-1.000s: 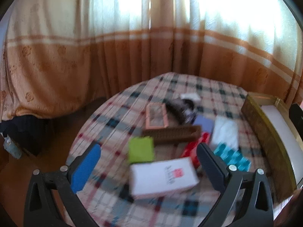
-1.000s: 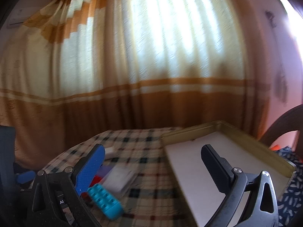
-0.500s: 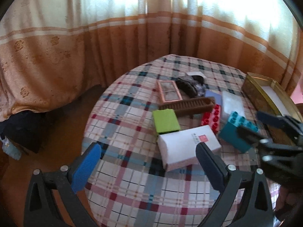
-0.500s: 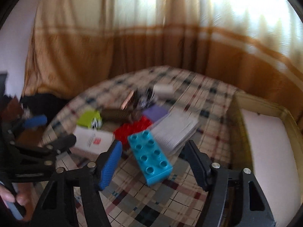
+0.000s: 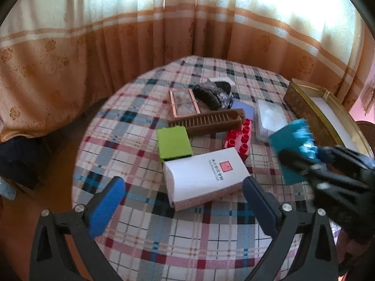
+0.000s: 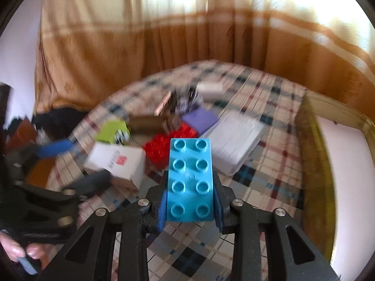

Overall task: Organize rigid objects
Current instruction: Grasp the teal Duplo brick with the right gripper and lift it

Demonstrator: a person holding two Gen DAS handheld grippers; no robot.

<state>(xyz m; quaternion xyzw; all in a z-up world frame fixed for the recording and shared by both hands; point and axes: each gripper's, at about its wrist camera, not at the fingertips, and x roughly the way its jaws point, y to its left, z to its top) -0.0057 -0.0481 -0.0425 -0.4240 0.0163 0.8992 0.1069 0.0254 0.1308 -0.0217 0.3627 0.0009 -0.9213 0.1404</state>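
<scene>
My right gripper [image 6: 189,201] is shut on a turquoise toy brick [image 6: 190,178] and holds it above the plaid tablecloth; the brick also shows, blurred, in the left wrist view [image 5: 290,142]. My left gripper [image 5: 182,201] is open and empty, hovering in front of a white box [image 5: 204,175]. A red toy brick [image 5: 239,138], a green box [image 5: 173,142], a brown comb-like rack [image 5: 208,121] and a clear plastic case [image 5: 269,119] lie in a cluster. A gold tray with a white liner [image 6: 314,140] stands at the right.
A framed picture [image 5: 184,103], a dark patterned pouch [image 5: 215,93], a purple pad [image 5: 243,109] and a small white item [image 5: 221,80] lie at the back of the round table [image 5: 131,145]. Orange curtains hang behind it. The floor drops off at the left.
My right gripper has closed on the turquoise brick and lifted it off the table. My left gripper has drifted slightly and stays open.
</scene>
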